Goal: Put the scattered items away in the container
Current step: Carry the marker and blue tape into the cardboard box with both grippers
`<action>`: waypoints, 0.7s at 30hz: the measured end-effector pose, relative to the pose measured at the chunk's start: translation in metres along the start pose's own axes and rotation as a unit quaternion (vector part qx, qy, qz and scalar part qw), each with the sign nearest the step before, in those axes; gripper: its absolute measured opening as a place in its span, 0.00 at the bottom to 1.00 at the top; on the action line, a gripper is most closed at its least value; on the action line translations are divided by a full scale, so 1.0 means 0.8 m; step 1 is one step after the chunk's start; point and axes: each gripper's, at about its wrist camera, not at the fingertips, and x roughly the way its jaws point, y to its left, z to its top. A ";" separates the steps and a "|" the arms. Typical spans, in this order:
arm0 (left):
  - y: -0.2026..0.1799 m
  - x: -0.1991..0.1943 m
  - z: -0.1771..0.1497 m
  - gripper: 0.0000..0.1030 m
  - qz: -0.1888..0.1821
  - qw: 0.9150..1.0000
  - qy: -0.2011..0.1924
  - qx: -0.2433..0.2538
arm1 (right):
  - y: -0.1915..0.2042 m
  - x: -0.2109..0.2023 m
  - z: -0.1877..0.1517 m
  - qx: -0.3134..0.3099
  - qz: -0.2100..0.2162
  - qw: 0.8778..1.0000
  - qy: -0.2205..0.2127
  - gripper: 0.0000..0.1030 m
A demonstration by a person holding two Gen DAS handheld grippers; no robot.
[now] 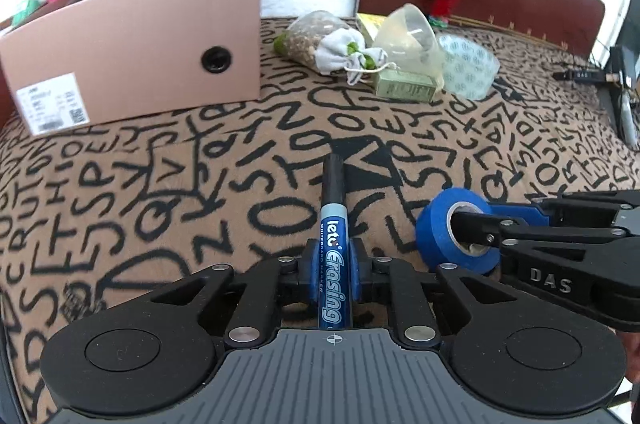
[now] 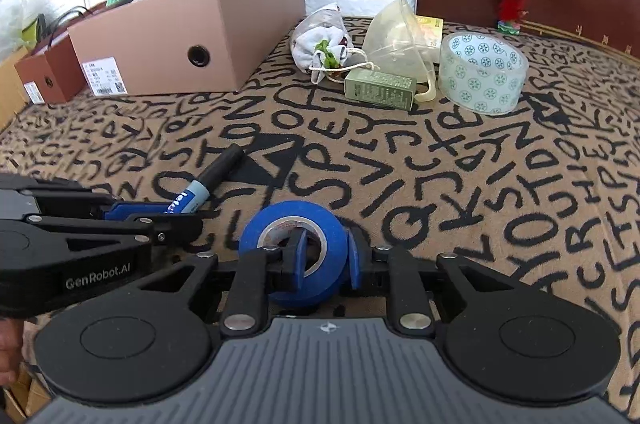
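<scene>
My left gripper [image 1: 334, 264] clamps the marker [image 1: 335, 256], right gripper [image 2: 325, 266] pinches the blue tape roll's [image 2: 294, 224] wall (1 finger inside), which I fear may twist loose.

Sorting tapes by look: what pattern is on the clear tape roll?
Small teal flower-like circles on the clear tape; right wrist view shows it best.

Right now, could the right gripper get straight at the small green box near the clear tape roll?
Probably not yet. The right gripper is shut on the blue tape roll, so its jaws are occupied. The blanket between it and the green box lies bare, so the path itself looks free.
</scene>
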 end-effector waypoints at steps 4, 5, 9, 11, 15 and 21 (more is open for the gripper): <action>0.016 -0.021 -0.005 0.10 -0.012 0.999 -0.012 -0.032 | 0.014 -0.013 0.000 -0.004 0.037 0.999 -0.004 0.20; 0.021 -0.028 -0.004 0.10 -0.011 0.999 -0.019 -0.039 | 0.019 -0.016 0.002 -0.006 0.043 0.999 -0.007 0.20; 0.040 -0.060 0.010 0.10 -0.015 0.997 -0.054 -0.061 | 0.037 -0.026 0.021 -0.013 0.082 0.996 -0.018 0.20; 0.050 -0.075 0.023 0.10 -0.017 0.995 -0.072 -0.071 | 0.046 -0.031 0.036 -0.015 0.105 0.994 -0.026 0.20; 0.069 -0.093 0.058 0.11 -0.014 0.991 -0.106 -0.080 | 0.066 -0.035 0.077 -0.033 0.130 0.990 -0.050 0.20; 0.101 -0.104 0.117 0.11 0.007 0.985 -0.146 -0.091 | 0.091 -0.033 0.145 -0.072 0.127 0.985 -0.094 0.20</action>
